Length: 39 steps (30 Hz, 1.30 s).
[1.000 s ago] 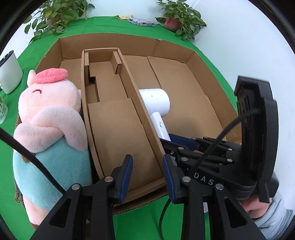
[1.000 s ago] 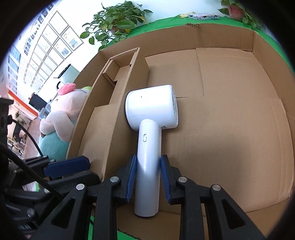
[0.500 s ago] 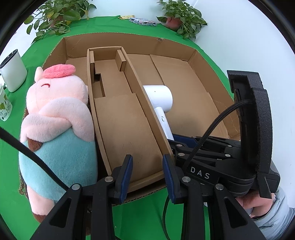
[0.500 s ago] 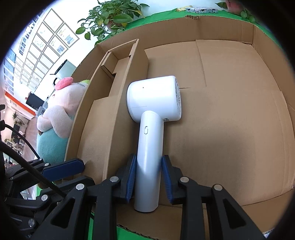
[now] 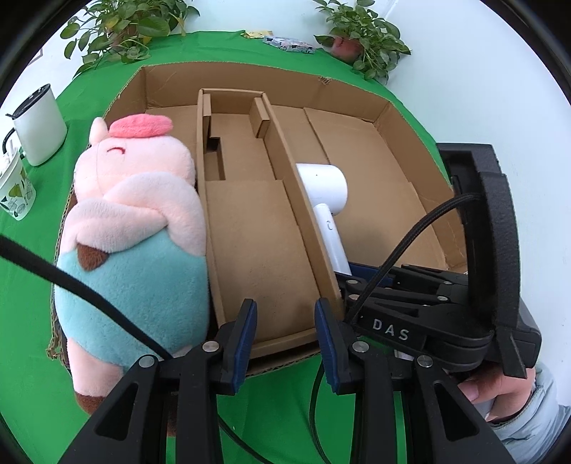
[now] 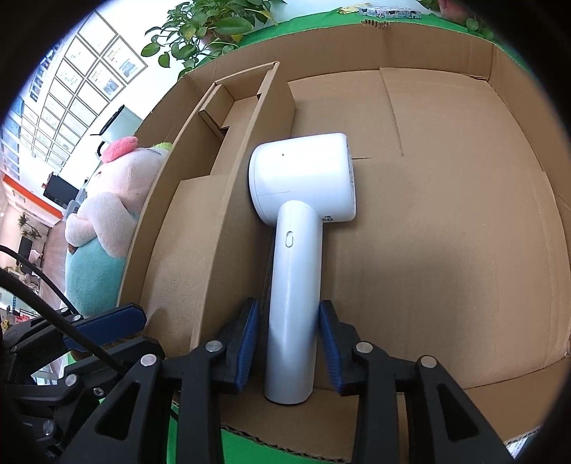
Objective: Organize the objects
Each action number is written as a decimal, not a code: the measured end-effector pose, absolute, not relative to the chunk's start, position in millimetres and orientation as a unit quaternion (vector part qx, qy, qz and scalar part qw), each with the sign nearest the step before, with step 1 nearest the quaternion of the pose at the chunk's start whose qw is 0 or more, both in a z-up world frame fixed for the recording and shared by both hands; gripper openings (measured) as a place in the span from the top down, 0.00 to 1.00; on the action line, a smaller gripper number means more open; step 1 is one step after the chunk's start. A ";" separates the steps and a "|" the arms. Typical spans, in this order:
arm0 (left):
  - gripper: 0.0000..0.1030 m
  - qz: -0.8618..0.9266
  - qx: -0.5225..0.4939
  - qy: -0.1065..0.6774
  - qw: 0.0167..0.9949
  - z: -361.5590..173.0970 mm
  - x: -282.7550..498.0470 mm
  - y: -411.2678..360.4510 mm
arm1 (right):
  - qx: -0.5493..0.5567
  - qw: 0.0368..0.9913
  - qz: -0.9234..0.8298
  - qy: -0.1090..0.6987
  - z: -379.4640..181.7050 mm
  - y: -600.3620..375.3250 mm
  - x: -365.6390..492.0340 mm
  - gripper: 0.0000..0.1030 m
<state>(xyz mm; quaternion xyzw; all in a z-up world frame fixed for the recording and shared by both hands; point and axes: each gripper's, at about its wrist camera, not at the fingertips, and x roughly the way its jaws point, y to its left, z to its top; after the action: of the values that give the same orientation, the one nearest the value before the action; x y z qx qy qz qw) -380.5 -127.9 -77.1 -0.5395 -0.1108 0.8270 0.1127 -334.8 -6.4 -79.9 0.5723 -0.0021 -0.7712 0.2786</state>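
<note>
A white hair dryer [image 6: 303,178] lies flat on the floor of the big open cardboard box [image 6: 446,214], its handle pointing toward me. My right gripper [image 6: 288,321] straddles that handle; its jaws are opening, and a thin gap shows between each blue pad and the handle. In the left wrist view the dryer [image 5: 323,185] sits right of a cardboard insert tray [image 5: 249,232]. My left gripper [image 5: 285,321] hangs open over the tray's near end, holding nothing. A pink and teal plush pig [image 5: 139,221] lies against the box's left side.
A white canister [image 5: 39,125] and a patterned cup [image 5: 14,189] stand on the green cloth at the left. Potted plants [image 5: 121,25] and a small packet [image 5: 289,44] sit behind the box. A person's hand [image 5: 496,389] holds the right gripper's body.
The right pads, pressed on the dryer handle before, now stand slightly off it. The left gripper has shifted, so the plush pig and box sit further right in its view.
</note>
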 end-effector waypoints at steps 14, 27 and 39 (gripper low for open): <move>0.69 0.830 -0.538 -0.108 0.102 -75.5 -379.8 -127.8 | 0.570 0.280 -0.772 0.016 -79.9 -7.8 -330.5 0.65; 0.37 0.906 -0.413 -0.087 0.042 -28.8 -343.9 -117.6 | 0.445 0.262 -0.854 0.053 -30.2 33.8 -283.6 0.46; 0.01 0.977 -0.211 -0.003 -0.039 45.5 -243.3 -77.6 | 0.225 0.275 -0.933 0.057 41.1 109.7 -185.5 0.20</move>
<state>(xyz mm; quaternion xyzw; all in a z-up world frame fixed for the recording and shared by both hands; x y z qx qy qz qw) -243.3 -77.6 45.5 -0.2109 -0.0028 0.9767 -0.0393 -185.5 109.7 41.1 0.2253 0.0571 -0.9329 0.2750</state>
